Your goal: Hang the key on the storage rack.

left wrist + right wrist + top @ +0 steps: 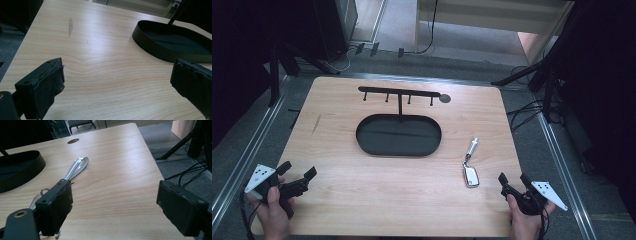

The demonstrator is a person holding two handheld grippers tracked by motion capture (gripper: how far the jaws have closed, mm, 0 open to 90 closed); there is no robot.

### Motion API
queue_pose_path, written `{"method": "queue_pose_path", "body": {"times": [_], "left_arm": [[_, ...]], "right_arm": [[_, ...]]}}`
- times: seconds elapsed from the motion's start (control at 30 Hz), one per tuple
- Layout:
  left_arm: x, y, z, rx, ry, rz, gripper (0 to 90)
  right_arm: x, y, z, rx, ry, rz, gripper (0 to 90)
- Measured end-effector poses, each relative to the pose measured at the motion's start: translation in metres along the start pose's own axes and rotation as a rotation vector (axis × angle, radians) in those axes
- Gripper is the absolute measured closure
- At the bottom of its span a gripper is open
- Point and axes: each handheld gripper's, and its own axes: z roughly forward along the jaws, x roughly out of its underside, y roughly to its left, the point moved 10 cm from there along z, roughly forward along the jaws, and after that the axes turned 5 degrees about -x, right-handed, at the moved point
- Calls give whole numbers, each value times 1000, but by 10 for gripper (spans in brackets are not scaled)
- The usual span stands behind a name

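Both hands are resting at the tabletop's near edge in the high view, the left gripper (298,173) by the near left corner and the right gripper (514,181) by the near right corner, each with its jaws standing wide apart and nothing between them. Just beyond the right gripper, the key fob (471,174) is lying flat with its ring and a small silver cylinder (472,146) trailing toward the far edge. Mid-table, the black oval tray (364,137) is carrying a post with a hook bar (399,92). No grasp has begun; the work is judged to be at its opening reach, and the next move probably calls for the right gripper to swing slightly inward and straddle the fob.

Looking along the left gripper's own jaws, the left gripper view is showing bare wood between them, a grey scuff (70,25) toward the far left corner, and the tray's wall (150,47) off to one side.

Along the right gripper's jaws, the right gripper view is giving the fob's ring (44,191) peeking past one jaw and the cylinder (78,166) lying on its side, details the high view is leaving small.
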Motion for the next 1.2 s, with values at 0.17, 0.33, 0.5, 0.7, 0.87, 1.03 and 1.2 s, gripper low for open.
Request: {"method": "queue_pose_path", "body": {"times": [0.17, 0.33, 0.5, 0.7, 0.87, 1.03, 1.2], "left_arm": [[0, 0, 0, 1, 0, 1, 0], [0, 0, 0, 4, 0, 0, 0], [0, 0, 0, 4, 0, -2, 0], [0, 0, 0, 10, 2, -1, 0], [0, 0, 1, 11, 5, -2, 0], [0, -1, 1, 13, 5, -1, 0], [0, -1, 1, 17, 7, -4, 0]], "right_arm": [[1, -5, 1, 49, 16, 23, 182], [5, -7, 6, 88, 77, 8, 246], [5, -9, 13, 115, 168, -26, 301], [-9, 0, 33, 100, 313, -58, 331], [-21, 14, 61, 88, 483, -86, 380], [-28, 24, 81, 101, 564, -104, 409], [-30, 39, 106, 92, 624, -18, 538]]}}
